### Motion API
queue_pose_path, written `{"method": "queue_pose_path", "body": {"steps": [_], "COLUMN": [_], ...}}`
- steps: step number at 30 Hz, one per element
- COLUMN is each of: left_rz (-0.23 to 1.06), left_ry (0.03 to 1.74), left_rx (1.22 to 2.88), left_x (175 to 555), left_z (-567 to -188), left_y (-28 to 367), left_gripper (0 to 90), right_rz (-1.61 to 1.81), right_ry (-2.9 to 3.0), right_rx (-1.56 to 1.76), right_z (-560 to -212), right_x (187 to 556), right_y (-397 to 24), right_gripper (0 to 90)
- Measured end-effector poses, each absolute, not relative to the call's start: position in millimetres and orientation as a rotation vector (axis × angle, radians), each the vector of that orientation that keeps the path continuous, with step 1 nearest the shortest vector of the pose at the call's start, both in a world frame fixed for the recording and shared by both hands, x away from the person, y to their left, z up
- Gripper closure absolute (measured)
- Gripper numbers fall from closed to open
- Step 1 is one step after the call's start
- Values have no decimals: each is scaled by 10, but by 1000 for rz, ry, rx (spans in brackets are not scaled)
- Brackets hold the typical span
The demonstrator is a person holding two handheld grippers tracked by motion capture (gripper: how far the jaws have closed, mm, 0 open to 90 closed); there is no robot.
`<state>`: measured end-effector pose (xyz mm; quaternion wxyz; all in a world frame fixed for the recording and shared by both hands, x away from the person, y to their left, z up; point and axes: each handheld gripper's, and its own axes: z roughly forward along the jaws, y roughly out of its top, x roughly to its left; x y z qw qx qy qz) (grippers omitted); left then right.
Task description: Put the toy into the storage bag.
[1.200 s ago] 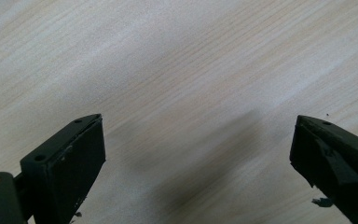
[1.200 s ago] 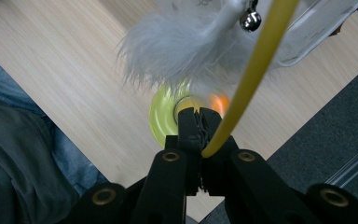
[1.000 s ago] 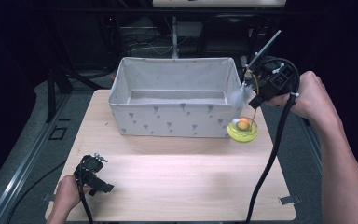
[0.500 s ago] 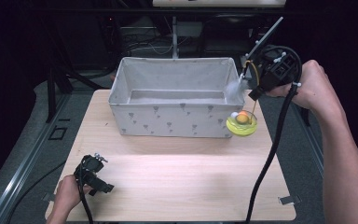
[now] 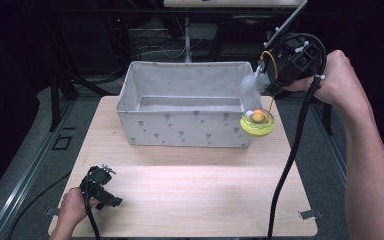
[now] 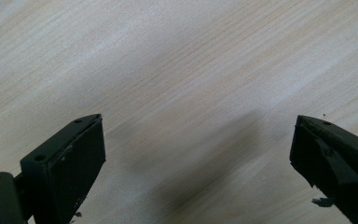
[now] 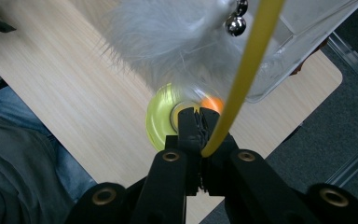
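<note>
Right gripper view | fingers [image 7: 199, 122] clenched on yellow wand [image 7: 242, 79] | grey feather tuft [image 7: 168, 42], bells, blurred yellow disc, perhaps

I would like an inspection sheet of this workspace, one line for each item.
Surface: pale wooden table, bare in front.
Job's things: cat toy, a yellow disc with orange ball, white feathers and bells, hanging on its yellow wire beside the grey fabric bin.
Clutter: nothing seen.
Grippers: right tongs shut on the wire; left tongs open over bare wood.
Cables: black cable crosses the table's right side.
Surroundings: dark, metal frames, grey floor.
</note>
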<state>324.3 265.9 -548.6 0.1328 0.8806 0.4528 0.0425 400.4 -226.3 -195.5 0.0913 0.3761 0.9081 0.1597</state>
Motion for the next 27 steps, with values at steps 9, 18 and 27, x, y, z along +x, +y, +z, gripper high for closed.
{"method": "queue_pose_path", "body": {"steps": [9,18,27], "left_rz": [115,111,109], "left_ry": [1313,1308,1302], "left_rx": [2555,2561,2562], "left_x": [3247,3246,3264], "left_z": [-5493,-5499,-5498], "left_y": [2658,2652,2641], "left_gripper": [35,35,35], "right_rz": [487,503,530], "right_ry": [2684,2658,2630], "right_rx": [1106,1111,1123], "right_z": [-1822,-1711,-1591], "right_x": [4078,4184,4306], "right_y": [-2220,-2167,-2102], "right_gripper": [883,883,883]}}
